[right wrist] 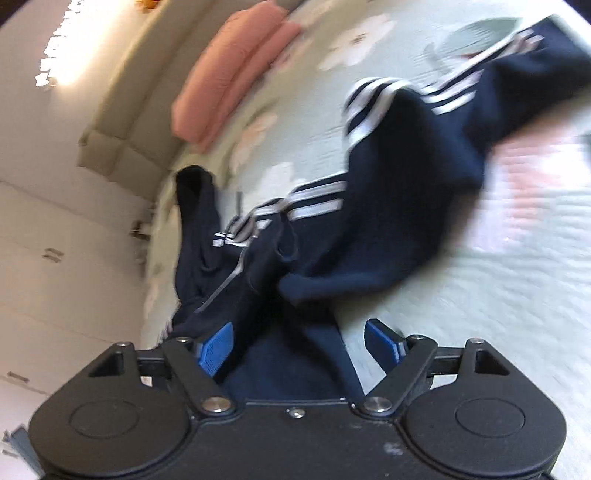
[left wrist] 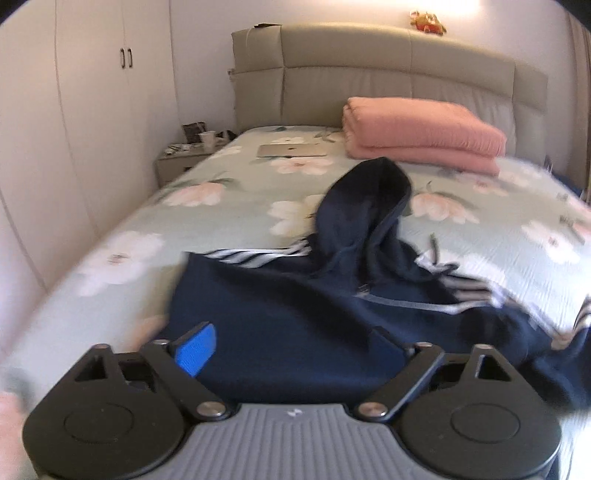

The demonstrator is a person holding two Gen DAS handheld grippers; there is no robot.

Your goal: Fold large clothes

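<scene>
Navy hoodie (left wrist: pixel 295 314) w/ white stripes lies spread on the bed (left wrist: pixel 110 229), on a pale green sheet printed w/ big white flowers. Hood (left wrist: pixel 369 199) points toward the headboard (left wrist: pixel 369 74); zipper runs across the chest in the left wrist view. One striped sleeve (right wrist: pixel 424 122) trails off to the side, bunched and folded over itself in the right wrist view.

Left gripper (left wrist: pixel 295 350) hovers low over the hoodie's body, jaws wide, nothing between them but the fabric below. Only one blue pad (left wrist: pixel 195 350) shows clearly; the other finger is dark against the cloth, hard to make out.

Right gripper (right wrist: pixel 299 350) also wide, both blue pads (right wrist: pixel 218 350) visible, w/ navy fabric running up between them. Pads aren't pressing on it; can't tell if cloth touches either one. View is tilted and blurred.

Around: folded pink blanket (left wrist: pixel 421 133) stacked near the headboard, just beyond the hood tip. Closed laptop (left wrist: pixel 291 150) flat on the sheet, well apart from the hoodie. Nightstand (left wrist: pixel 181 162) beside the bed, cluttered, w/ a white cup (left wrist: pixel 207 140). White wardrobe (left wrist: pixel 92 92) doors along the wall on that side. Small orange stuffed toy (left wrist: pixel 428 22) atop the headboard. Cardboard box edge behind the headboard corner. Nothing sits on the hoodie itself.
</scene>
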